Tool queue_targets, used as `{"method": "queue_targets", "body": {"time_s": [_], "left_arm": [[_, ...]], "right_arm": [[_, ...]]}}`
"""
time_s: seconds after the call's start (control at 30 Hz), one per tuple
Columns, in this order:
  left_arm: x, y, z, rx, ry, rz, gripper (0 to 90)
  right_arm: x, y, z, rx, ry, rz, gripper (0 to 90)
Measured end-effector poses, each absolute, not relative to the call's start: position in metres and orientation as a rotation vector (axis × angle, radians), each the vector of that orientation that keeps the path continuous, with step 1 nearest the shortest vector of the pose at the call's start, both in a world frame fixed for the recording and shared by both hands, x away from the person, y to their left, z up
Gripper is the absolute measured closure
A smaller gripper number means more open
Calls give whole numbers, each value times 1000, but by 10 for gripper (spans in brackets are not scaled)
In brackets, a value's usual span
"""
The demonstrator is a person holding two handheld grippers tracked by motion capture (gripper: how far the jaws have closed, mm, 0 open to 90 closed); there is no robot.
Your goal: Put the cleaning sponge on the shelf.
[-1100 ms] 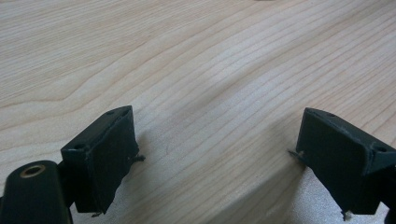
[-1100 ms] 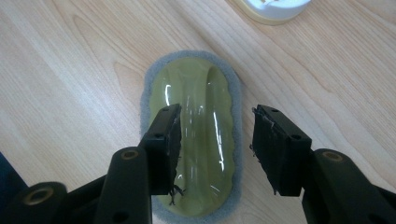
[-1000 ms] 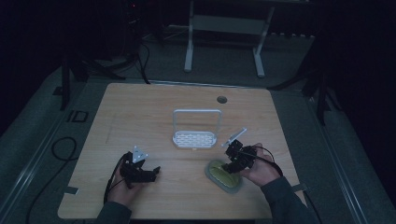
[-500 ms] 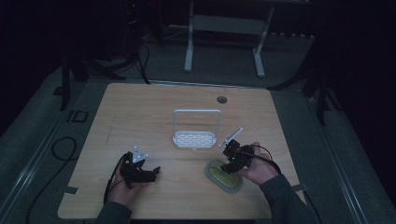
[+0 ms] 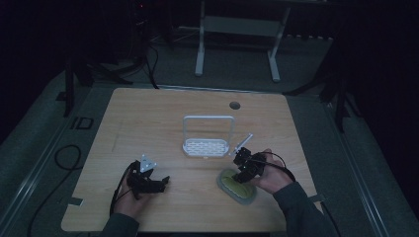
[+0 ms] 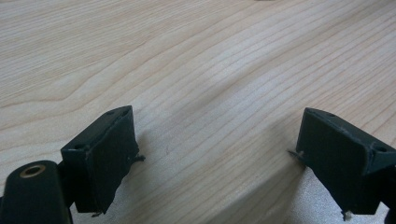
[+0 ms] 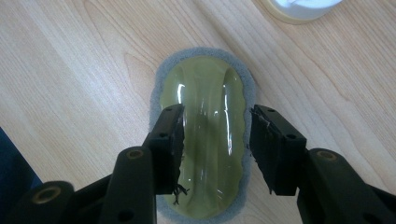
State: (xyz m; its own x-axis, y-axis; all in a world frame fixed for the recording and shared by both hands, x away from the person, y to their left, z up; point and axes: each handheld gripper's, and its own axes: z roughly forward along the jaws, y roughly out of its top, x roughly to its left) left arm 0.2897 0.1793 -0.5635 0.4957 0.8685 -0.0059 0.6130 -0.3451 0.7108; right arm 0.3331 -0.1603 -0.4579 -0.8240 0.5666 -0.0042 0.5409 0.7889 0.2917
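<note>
A scrubber with a glossy olive-green handle [image 7: 205, 116] on a grey pad [image 5: 237, 185] lies flat on the table's front right. My right gripper [image 7: 215, 140] points down over it. Its jaws have just been closing, and the handle's middle lies between the pads. The pads stand close to the handle's sides without clearly pressing on them. In the high view the right gripper [image 5: 240, 177] sits at the scrubber's right edge, held by a hand. My left gripper [image 5: 160, 181] rests low over bare wood at the front left. Its jaws [image 6: 215, 158] are wide open with nothing between them.
A white slatted rack [image 5: 207, 146] with a tall hoop handle stands mid-table, just behind the scrubber. A white thing with a beige rim [image 7: 303, 9] shows at the top of the right gripper view. A round cable hole [image 5: 235, 105] lies near the far edge.
</note>
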Motion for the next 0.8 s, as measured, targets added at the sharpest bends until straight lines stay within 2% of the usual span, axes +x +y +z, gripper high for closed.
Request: {"method": "queue_targets", "body": {"time_s": [0.8], "left_arm": [[290,179,-564,2082,1211,500,123]], "right_arm": [[338,-152,-461,859,2972,330,562]]}}
